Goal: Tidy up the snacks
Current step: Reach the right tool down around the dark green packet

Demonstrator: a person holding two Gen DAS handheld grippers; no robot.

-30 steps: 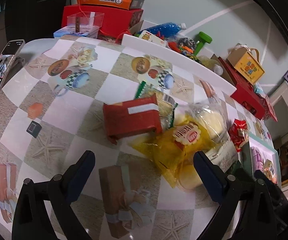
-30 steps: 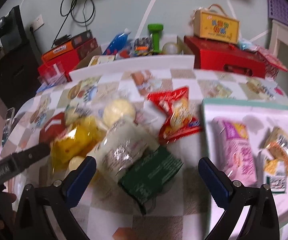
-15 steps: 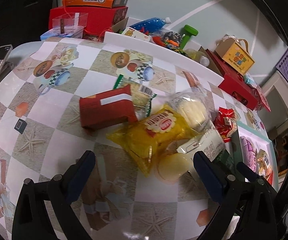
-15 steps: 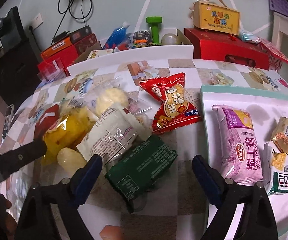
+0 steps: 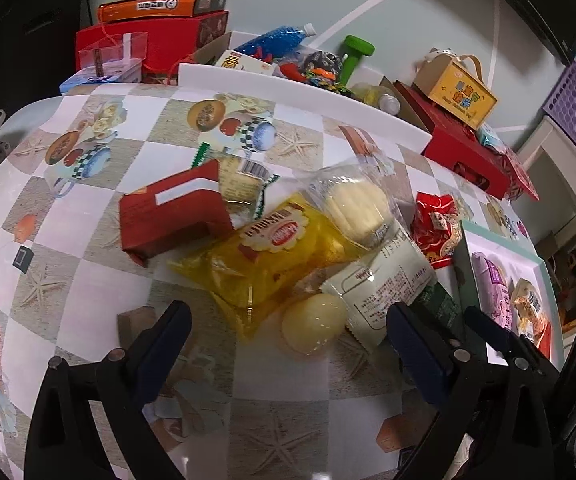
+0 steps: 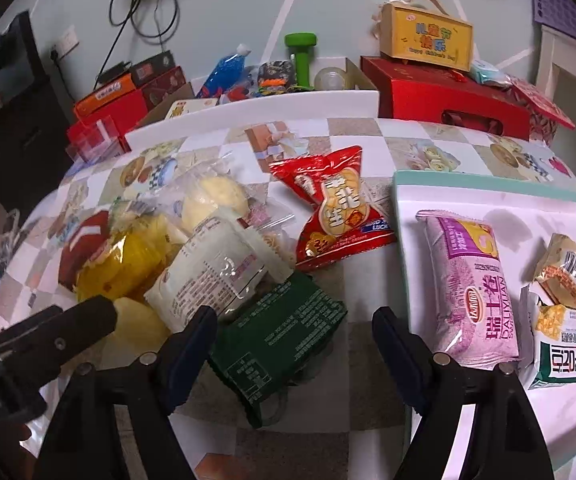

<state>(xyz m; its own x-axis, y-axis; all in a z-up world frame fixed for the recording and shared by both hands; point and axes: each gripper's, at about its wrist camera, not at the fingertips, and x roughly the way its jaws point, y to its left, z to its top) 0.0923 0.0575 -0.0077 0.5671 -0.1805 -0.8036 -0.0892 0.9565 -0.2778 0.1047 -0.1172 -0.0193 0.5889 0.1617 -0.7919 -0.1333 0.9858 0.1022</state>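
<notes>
**Closing on the green packet, with most of the pile waiting**

Narrowing your right gripper, you are bringing its jaws in around the green packet; the packet is lying between the blue pads, but the pads are not yet pressing on it. From the right wrist camera, that packet is sitting at 6 o'clock of the heap, just short of the tray, which is lying at 3 o'clock.

Your left gripper is hovering with its jaws apart and nothing between them but the near edge of the yellow bag and a pale round bun below.

Judging progress, you are only partway through. Lying in the tray are the pink packet, an orange-patterned packet and a white-and-green packet at its 4 o'clock corner. Waiting on the checked tablecloth are the green packet, the yellow bag, the white packet, the clear bag of pale buns, the red peanut bag at 12 o'clock of the green one, and the red box at 10 o'clock of the heap, with another wrapper half hidden behind it.
</notes>
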